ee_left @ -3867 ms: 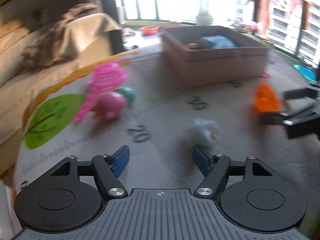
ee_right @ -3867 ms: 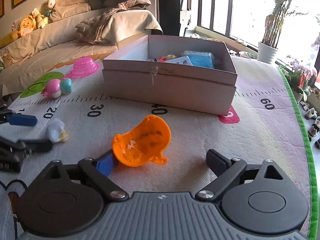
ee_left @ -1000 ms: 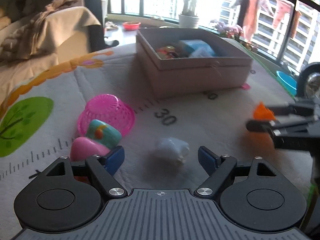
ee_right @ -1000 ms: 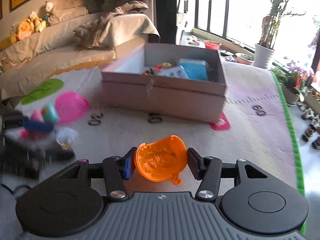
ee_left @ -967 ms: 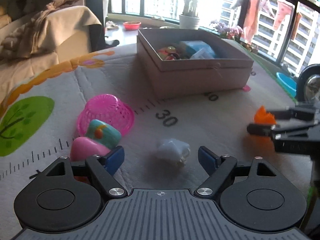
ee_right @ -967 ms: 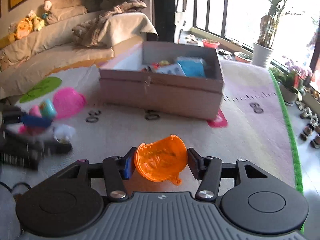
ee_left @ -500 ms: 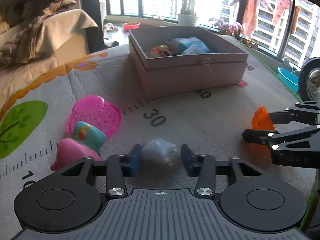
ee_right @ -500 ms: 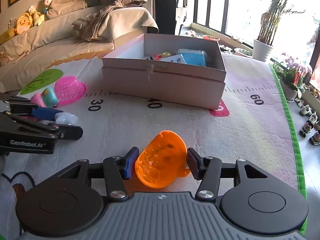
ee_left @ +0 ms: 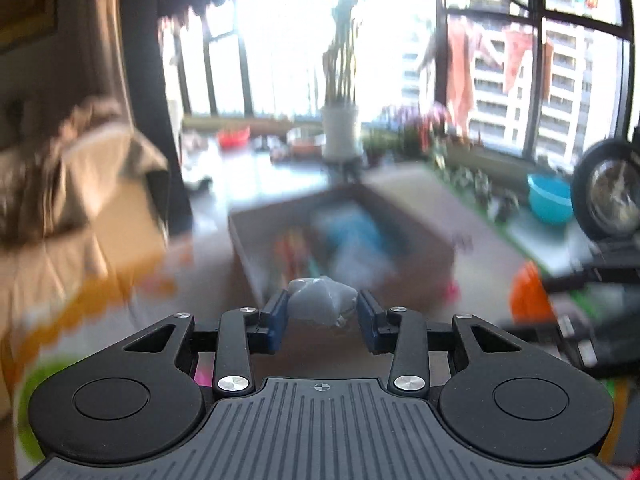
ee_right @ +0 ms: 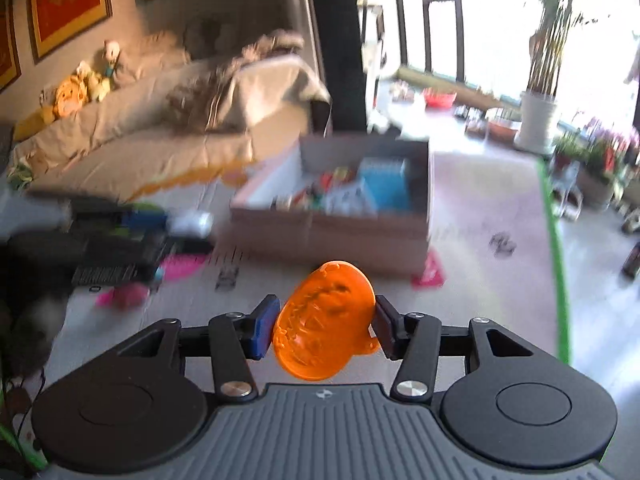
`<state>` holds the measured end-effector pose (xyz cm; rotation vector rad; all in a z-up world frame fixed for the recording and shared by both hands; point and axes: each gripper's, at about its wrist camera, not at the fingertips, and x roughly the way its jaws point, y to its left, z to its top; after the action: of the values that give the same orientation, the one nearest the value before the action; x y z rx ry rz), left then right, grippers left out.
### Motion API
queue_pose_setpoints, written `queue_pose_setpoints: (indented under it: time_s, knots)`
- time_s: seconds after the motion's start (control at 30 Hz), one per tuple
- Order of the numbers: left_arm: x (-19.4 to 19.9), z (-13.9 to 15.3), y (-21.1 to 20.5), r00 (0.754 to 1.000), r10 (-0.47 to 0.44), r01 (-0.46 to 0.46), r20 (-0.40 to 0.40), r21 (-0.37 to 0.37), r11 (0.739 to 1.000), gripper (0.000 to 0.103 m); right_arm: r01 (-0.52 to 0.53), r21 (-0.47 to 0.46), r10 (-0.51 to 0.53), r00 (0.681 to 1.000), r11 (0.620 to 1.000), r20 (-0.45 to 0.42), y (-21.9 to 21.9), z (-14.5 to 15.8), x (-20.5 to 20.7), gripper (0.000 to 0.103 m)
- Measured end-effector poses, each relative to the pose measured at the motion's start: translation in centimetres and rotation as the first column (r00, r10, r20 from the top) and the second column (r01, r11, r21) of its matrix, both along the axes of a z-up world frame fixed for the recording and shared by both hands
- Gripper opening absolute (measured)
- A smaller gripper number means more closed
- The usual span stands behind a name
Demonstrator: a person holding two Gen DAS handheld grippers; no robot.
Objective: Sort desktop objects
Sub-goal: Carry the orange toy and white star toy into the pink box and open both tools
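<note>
My left gripper (ee_left: 322, 307) is shut on a small pale blue-white toy (ee_left: 320, 305) and holds it in the air, facing the open cardboard box (ee_left: 420, 264). My right gripper (ee_right: 325, 322) is shut on an orange plastic cup-shaped toy (ee_right: 326, 326), raised above the mat. The box (ee_right: 328, 240) holds a blue packet and several small items. The left gripper with its white toy (ee_right: 190, 220) also shows at the left in the right wrist view. The orange toy (ee_left: 526, 300) shows at the right in the left wrist view. Both views are motion-blurred.
A pink basket (ee_right: 182, 266) and a pink toy (ee_right: 124, 296) lie on the numbered play mat (ee_right: 480, 288). A sofa with a blanket (ee_right: 160, 136) stands at the left. A potted plant (ee_right: 534, 120) stands by the windows beyond the box.
Both grippers have lifted off the mat with their toys and moved toward the box. The views have tilted upward and blurred.
</note>
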<state>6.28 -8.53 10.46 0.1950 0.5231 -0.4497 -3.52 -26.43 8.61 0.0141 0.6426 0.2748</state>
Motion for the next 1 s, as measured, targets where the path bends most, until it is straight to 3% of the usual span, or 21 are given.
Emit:
queue_pose_setpoints:
  time_s: [0.1,0.23,0.33,0.4,0.6,0.8,1.0]
  knots:
    - [3.2,-0.1,-1.5,1.000,0.010,-0.010,0.017,-0.009,1.000,0.043,0.013,-0.016,-0.012,0.999,1.000,0.033,0.0,0.8,0.3,0.050]
    - [5.8,-2.5,-1.7,0.997,0.065,-0.064,-0.049,0.021,0.998,0.049,0.027,-0.034,-0.026,0.999,0.999,0.028,-0.4,0.8,0.7,0.050]
    - [4.4,-3.2,0.1,0.993,0.071,-0.072,-0.094,-0.016,0.997,0.062,0.051,-0.042,-0.050,0.999,0.998,0.012,-1.1,0.5,1.0,0.050]
    - [2.6,-3.2,1.4,0.991,0.074,-0.079,-0.108,-0.037,0.996,0.077,0.065,-0.042,-0.065,0.998,0.997,0.000,-1.5,0.4,1.5,0.050]
    - [-2.9,-4.0,4.2,0.987,0.082,-0.087,-0.137,-0.034,0.996,0.095,0.015,-0.044,-0.014,1.000,0.999,0.010,0.0,1.2,6.3,0.050]
    - [-5.6,-4.5,6.2,0.983,0.136,-0.133,-0.122,0.032,0.991,0.096,0.015,-0.054,-0.018,0.998,0.998,-0.063,3.6,0.8,16.2,0.050]
    - [-5.2,-4.9,9.5,0.959,0.243,-0.239,-0.143,0.043,0.970,0.097,0.080,-0.104,-0.085,0.995,0.991,-0.048,6.1,-0.2,22.2,0.053]
